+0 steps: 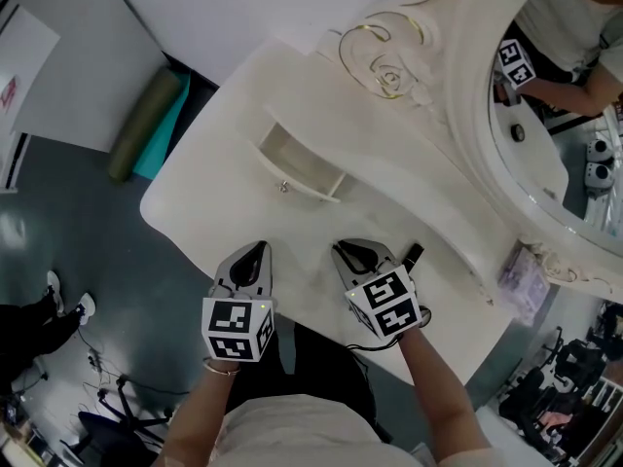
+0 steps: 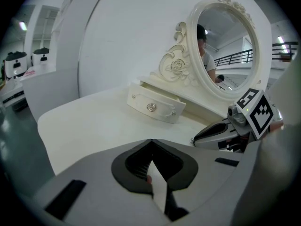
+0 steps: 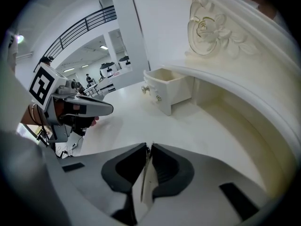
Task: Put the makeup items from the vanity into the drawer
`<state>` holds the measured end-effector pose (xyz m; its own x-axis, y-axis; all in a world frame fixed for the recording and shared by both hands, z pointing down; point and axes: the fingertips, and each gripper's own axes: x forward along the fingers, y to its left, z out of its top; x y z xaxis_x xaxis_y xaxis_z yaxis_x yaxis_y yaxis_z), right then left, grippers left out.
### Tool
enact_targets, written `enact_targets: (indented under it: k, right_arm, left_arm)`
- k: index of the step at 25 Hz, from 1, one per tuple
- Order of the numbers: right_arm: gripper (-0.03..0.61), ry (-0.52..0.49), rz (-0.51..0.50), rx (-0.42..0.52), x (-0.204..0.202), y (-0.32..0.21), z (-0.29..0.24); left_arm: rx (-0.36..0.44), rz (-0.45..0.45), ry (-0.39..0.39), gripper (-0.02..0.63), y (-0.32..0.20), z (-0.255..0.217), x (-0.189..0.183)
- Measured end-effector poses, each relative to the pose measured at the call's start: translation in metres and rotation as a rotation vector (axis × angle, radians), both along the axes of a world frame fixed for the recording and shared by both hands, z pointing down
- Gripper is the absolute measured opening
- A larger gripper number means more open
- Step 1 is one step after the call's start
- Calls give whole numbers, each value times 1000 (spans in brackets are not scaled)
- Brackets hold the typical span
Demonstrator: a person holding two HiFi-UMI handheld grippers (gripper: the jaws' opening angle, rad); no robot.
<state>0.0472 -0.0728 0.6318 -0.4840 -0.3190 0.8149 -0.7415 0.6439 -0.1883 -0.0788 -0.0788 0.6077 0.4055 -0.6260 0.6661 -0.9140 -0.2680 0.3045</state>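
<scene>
glossy white vanity (image 1: 219, 197) with carved scrolls (image 1: 387, 74), small open drawer (image 1: 297, 166).

White vanity top (image 1: 219, 178), surface mostly bare. Small drawer (image 1: 297, 163) at 12 o'clock from head view centre, pulled out of the raised back ledge, knob facing front. Oval mirror (image 1: 545, 115) stands on the ledge at 2 o'clock, rose carving (image 1: 391, 78) at 1 o'clock beside its frame. Pale packet (image 1: 524, 278) at 3 o'clock, near the frame's foot
</scene>
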Motion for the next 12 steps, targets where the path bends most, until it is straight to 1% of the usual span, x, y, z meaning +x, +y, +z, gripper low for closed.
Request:
enact_targets:
  k: [6, 12]
  right_arm:
    - [52, -24, 34, 60, -2, -5, -27]
    - [52, -53, 79, 121, -4, -10, -61]
  left_arm:
    - [18, 0, 0, 6, -2, -10, -3]
    - [53, 5, 2, 6, -4, -29, -8]
